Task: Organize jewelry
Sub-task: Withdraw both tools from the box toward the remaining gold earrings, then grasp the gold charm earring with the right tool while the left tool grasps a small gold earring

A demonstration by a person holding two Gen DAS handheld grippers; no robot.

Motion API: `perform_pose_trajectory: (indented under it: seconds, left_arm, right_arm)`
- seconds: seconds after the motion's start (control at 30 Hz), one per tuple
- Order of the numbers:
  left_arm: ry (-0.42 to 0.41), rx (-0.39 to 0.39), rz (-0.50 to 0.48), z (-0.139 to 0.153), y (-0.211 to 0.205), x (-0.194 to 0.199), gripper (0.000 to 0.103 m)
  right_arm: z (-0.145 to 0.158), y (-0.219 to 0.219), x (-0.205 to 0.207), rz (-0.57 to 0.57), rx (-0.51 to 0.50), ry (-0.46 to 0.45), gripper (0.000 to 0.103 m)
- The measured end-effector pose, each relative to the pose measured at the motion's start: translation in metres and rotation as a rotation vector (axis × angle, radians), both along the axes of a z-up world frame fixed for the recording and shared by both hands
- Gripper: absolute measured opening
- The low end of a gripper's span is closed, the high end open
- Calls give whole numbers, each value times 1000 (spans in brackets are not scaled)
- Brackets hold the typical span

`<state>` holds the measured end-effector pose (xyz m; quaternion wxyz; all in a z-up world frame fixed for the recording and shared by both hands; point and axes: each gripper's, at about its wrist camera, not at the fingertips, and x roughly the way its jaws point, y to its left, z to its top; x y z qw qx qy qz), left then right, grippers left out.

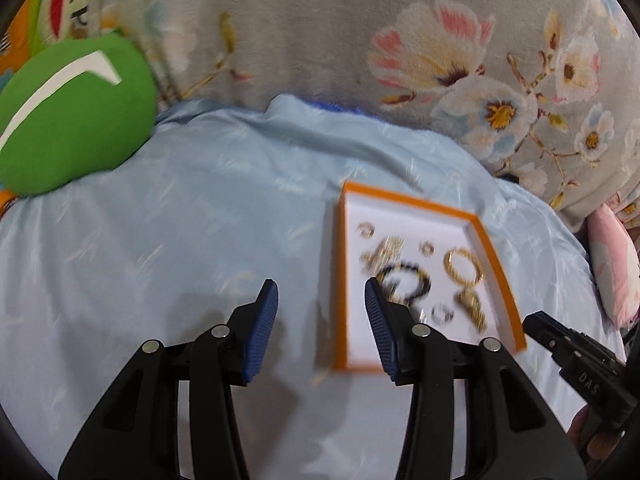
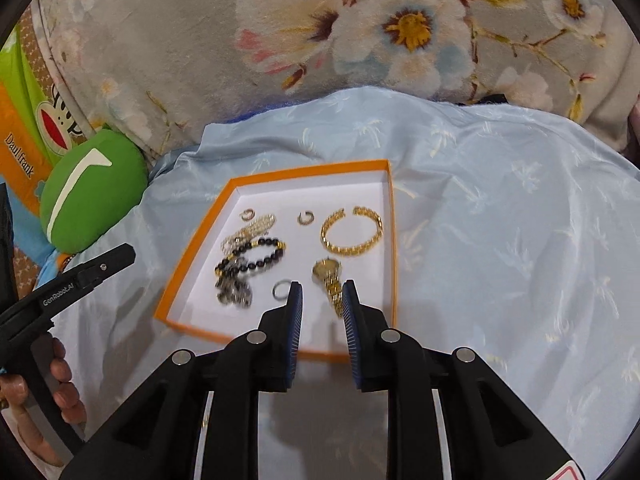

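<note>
An orange-rimmed box lid with a white floor (image 2: 280, 178) (image 1: 408, 200) lies on pale blue cloth. Inside lie a gold chain bangle (image 2: 352, 231) (image 1: 463, 266), a gold watch (image 2: 330, 278) (image 1: 472, 306), a black bead bracelet (image 2: 256, 258) (image 1: 408, 278), a pearl piece (image 2: 250, 230), a silver ring (image 2: 282, 289) (image 1: 442, 314) and two small ear cuffs (image 2: 306, 217). My left gripper (image 1: 320, 300) is open and empty, just left of the box's near corner. My right gripper (image 2: 322, 300) is open with a narrow gap, empty, above the box's near edge by the watch.
A green cushion (image 1: 68, 120) (image 2: 92, 190) sits at the left of the cloth (image 2: 500, 220). A grey floral blanket (image 1: 320, 28) rises behind. A pink pillow (image 1: 614, 264) lies at the right. The left gripper body and hand show in the right wrist view (image 2: 60, 292).
</note>
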<state>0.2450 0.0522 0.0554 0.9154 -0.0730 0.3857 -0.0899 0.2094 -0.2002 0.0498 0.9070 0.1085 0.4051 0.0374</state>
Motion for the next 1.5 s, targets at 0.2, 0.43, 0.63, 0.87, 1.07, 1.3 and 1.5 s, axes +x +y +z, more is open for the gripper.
perform_pose_trajectory:
  seconds: [0.2, 0.43, 0.63, 0.87, 1.07, 1.3, 1.5]
  left_arm:
    - [31, 35, -4, -14, 20, -72, 44]
    - [107, 16, -88, -32, 4, -129, 44]
    - [154, 2, -108, -48, -2, -148, 44]
    - [142, 19, -105, -49, 5, -159, 44]
    - [141, 11, -102, -49, 10, -161, 44]
    - [142, -2, -112, -48, 9, -165, 49]
    - [148, -13, -146, -47, -2, -168, 51]
  right_arm:
    - [-13, 17, -60, 30, -20, 31, 26]
    - [-32, 39, -90, 66, 9, 97, 26]
    - [-32, 68, -73, 131, 47, 111, 26]
    - [-41, 94, -43, 151, 16, 118, 26]
    - [-44, 105, -35, 168, -36, 102, 25]
    - [-42, 108, -41, 180, -52, 90, 10]
    - [-31, 87, -61, 136, -26, 72, 9]
